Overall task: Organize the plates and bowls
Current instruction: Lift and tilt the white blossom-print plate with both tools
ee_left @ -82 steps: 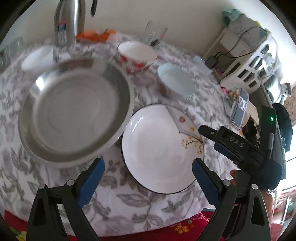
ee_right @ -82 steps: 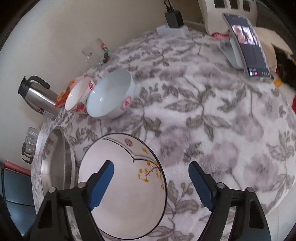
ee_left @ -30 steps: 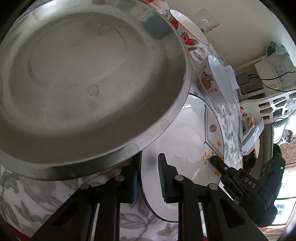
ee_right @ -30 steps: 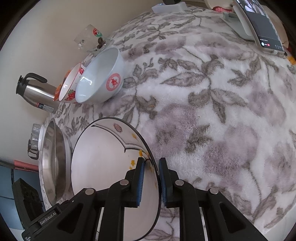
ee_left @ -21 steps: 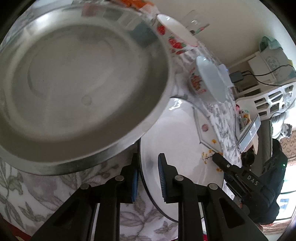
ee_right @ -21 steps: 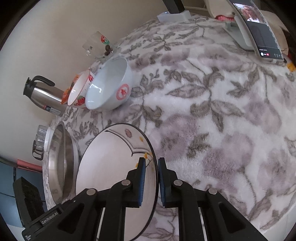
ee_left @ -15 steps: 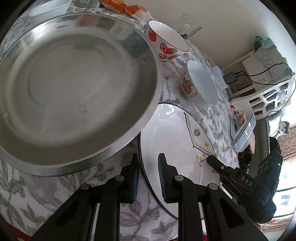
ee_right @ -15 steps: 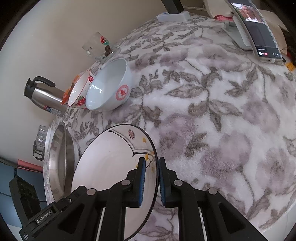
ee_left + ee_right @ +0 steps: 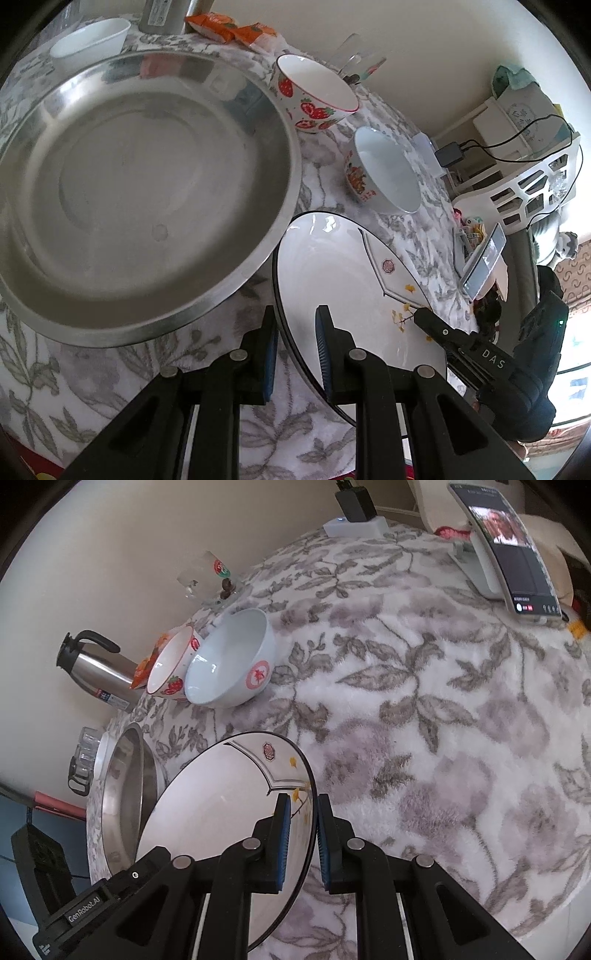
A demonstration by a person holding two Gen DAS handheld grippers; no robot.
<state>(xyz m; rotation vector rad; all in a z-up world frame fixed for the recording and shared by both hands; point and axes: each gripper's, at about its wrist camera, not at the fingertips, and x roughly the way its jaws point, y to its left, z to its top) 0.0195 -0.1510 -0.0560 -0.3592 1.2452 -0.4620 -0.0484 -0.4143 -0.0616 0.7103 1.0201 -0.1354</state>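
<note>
I had both of my grippers clamped on the white plate [image 9: 343,273] at once. My left gripper [image 9: 295,354] pinched its near-left rim, one blue pad under the edge and the other on the plate's face, and my right gripper [image 9: 300,834] held the opposite rim, just beside the small yellow flowers painted there. In the right wrist view the plate [image 9: 225,805] stood tilted, its right edge raised off the flowered tablecloth [image 9: 424,709]; whether its far edge touched the cloth I could not tell. The big steel basin [image 9: 140,192] sat just to the left of the plate, its rim very near the plate's edge, and from the right wrist I saw that basin [image 9: 125,786] edge-on beyond the plate. Farther back stood the strawberry bowl [image 9: 314,94] and, to its right, the pale blue bowl [image 9: 384,173] with a red emblem on its side; in the right wrist view the two bowls looked to be touching, the strawberry bowl [image 9: 171,668] partly behind the blue one [image 9: 232,659]. A small white bowl [image 9: 90,35] sat at the far left, near the steel thermos [image 9: 94,666]. A phone on a stand [image 9: 506,550] stood at the far right of the table, well apart from the dishes.
</note>
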